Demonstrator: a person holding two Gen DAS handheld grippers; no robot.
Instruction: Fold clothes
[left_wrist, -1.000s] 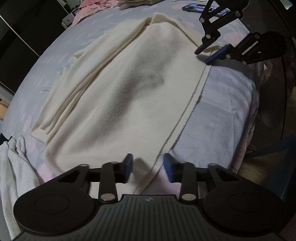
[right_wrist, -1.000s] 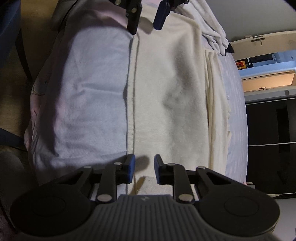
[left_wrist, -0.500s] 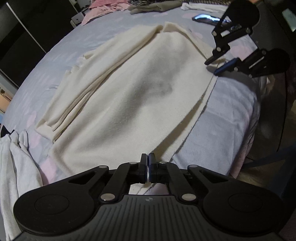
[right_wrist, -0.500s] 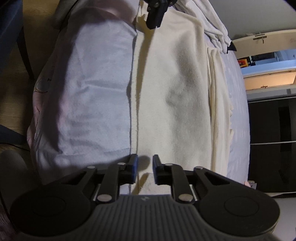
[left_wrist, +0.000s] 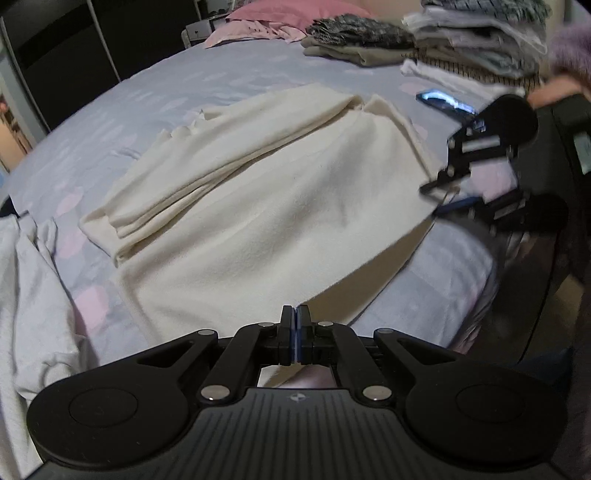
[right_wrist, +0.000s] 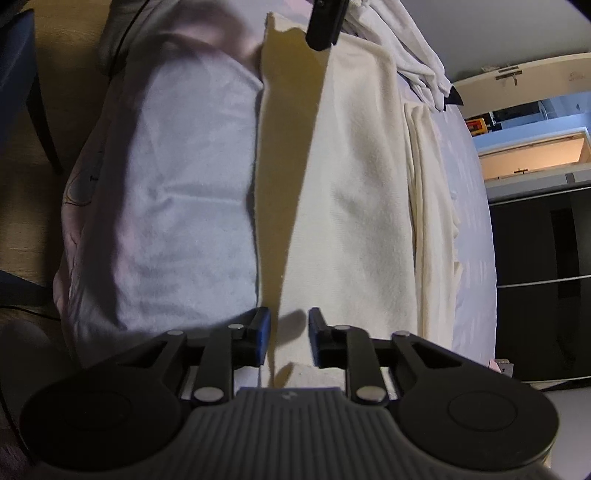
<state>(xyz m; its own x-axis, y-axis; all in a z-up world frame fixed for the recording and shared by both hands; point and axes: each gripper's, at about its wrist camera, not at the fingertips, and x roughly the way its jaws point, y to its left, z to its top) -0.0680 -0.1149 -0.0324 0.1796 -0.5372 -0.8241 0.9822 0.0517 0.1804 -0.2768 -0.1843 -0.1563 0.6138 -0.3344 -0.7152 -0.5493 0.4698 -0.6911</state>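
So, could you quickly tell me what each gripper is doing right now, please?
Left gripper: closed on the lifted edge of the cream garment.
Right gripper: fingers slightly apart around the garment edge, not pinching it.

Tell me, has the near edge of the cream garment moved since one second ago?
Yes. The cream garment edge, clamped by the left gripper, has lifted off the lilac bedsheet, showing its shaded underside.

Bed (left_wrist: 221, 77) with a pale lavender sheet bearing faint pink patches. Lying on it: a cream garment (left_wrist: 258, 221) spread across the middle; a white cloth (left_wrist: 26, 295) at the near left; pink fabric (left_wrist: 258, 26) and stacks of folded clothes (left_wrist: 461, 40) along the far edge; a phone (left_wrist: 443, 101) at the far right.
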